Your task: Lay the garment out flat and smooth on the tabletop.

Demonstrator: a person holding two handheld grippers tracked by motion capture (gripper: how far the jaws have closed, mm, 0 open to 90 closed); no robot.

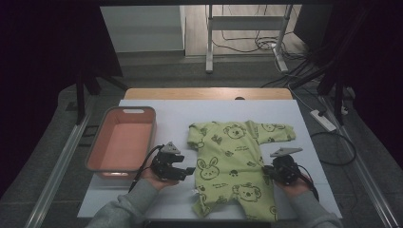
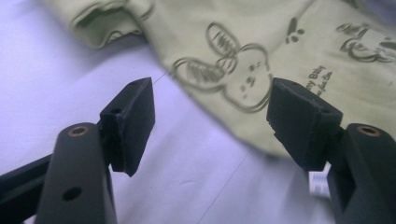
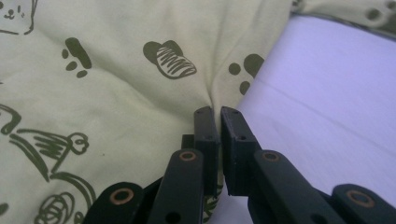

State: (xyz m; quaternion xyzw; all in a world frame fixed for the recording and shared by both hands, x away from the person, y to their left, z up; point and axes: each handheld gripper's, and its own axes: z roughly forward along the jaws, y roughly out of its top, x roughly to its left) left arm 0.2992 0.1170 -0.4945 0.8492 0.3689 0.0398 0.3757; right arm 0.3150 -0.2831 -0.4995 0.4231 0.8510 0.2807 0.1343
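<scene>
Clamped down tight, the right gripper [image 1: 269,172] has a pinch of the baby romper [image 1: 235,166] between its black jaws; in the right gripper view the cloth gathers into a small ridge right where the two pads meet, at the garment's edge beside the bare white table cover [image 3: 336,93]. The left gripper [image 1: 189,170] sits at lower centre-left of the high view with its jaws standing wide apart and nothing between them; in the left gripper view they frame the romper's hem, which lies just past the pads.

The romper is pale yellow-green, short-sleeved, laid flat and face up in the middle of the high view, neck toward the top of the frame and legs toward the bottom. It is printed all over in dark green line drawings: a long-eared bunny [image 2: 224,70], bear faces, paw prints, small lettering. One sleeve spreads toward the right of the frame, the other curls toward the left. A white label shows at its lower left edge.

A pink basin [image 1: 122,142] stands left of the garment, well apart from it.
</scene>
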